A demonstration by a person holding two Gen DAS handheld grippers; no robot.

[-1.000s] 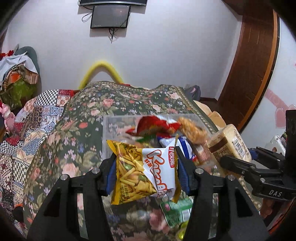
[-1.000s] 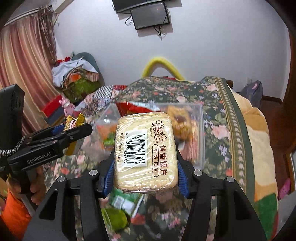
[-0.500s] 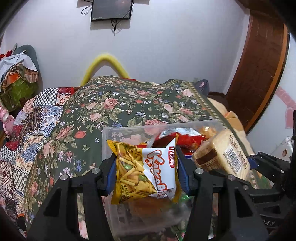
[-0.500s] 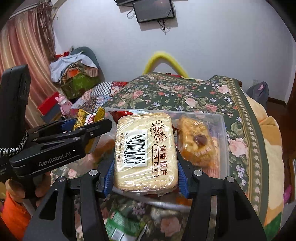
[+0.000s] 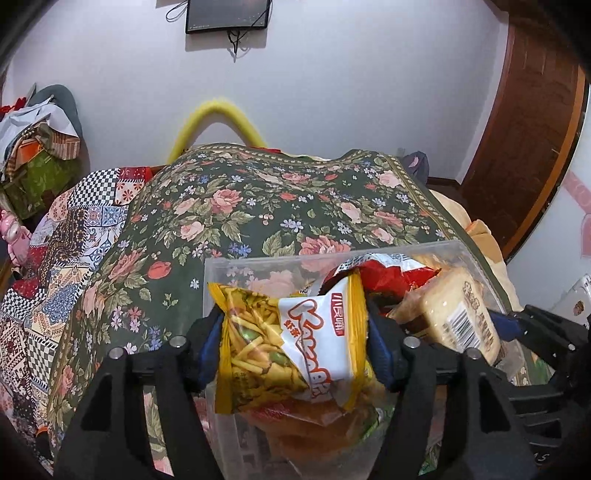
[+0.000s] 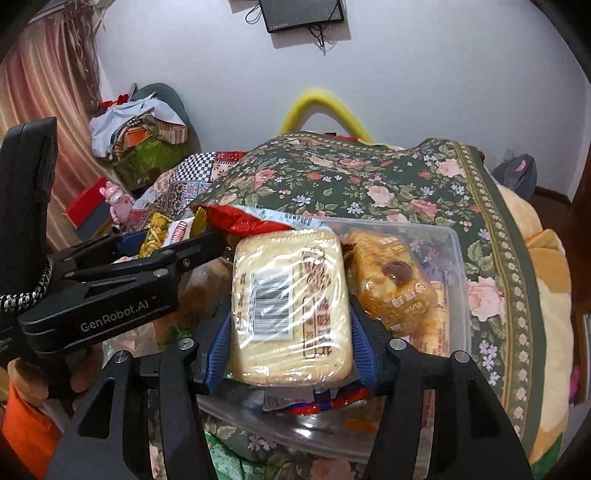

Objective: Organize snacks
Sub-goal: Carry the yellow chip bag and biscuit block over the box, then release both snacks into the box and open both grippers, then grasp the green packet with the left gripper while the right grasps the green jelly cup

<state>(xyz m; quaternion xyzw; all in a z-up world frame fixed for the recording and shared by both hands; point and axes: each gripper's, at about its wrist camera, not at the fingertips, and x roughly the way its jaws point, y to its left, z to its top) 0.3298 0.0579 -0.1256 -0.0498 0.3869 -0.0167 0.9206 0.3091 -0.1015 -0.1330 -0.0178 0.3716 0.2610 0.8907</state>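
Left wrist: left tool [image 5: 293, 341] pinching yellow snack bag [image 5: 288, 332], held over the near-left corner of the clear plastic bin [image 5: 258, 264] on the floral bedspread [image 5: 258, 199]. Right wrist: right tool [image 6: 291, 328] pinching wrapped biscuit pack [image 6: 290, 302] above the bin's middle, beside a caramel-coloured pastry pack [image 6: 388, 280] already inside.

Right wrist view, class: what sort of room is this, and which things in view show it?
Probably a bedroom at home: a bed under a floral bedspread, clothes heaped by the curtain, and a wall-mounted screen.
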